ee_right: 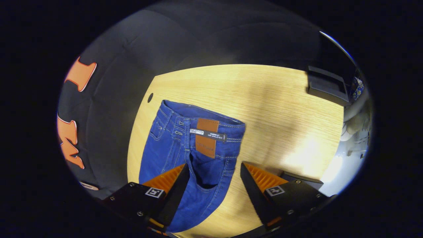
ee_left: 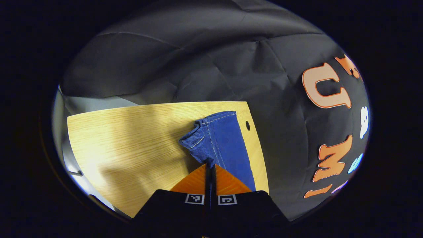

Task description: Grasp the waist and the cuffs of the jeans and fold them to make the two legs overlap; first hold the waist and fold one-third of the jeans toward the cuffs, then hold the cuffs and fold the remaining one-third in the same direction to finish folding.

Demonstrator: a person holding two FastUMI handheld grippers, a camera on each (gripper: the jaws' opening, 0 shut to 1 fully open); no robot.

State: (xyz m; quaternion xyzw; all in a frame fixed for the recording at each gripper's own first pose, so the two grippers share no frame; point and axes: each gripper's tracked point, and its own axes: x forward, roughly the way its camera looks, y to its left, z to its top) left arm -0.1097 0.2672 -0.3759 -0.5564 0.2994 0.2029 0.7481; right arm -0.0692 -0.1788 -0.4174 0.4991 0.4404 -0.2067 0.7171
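So the blue denim jeans (ee_right: 185, 148) are laid out flat on the light wood-grain surface (ee_right: 281, 109), pushed right up along the edge that runs beside the black cloth wall (ee_left: 198, 66). In the right gripper view the waist end is seen pointing toward the far corner of the surface, the one with a small dark round hole (ee_right: 150, 97) in it. A brown leather patch (ee_right: 206, 137) with a thin black label strip across it is stitched on the waistband, and the seat of the jeans is spread toward the camera.

The right gripper (ee_right: 214, 172) is held spread wide, nothing pinched; one of its fingers (ee_right: 167, 180) is seen over the denim below the waistband, the other finger out over bare wood beside the jeans. Whether the denim is actually touched there can't be told.

In the left gripper view the cuff end (ee_left: 214, 135) is seen lying near the surface's edge by the same kind of round hole (ee_left: 247, 125), with one hem corner folded up a bit. The left gripper (ee_left: 210, 168) is clamped tight together, with blue denim pinched right at the tips.

A dark boxy thing (ee_right: 327, 86) sits at the far corner of the surface in the right gripper view, too blurry to identify.
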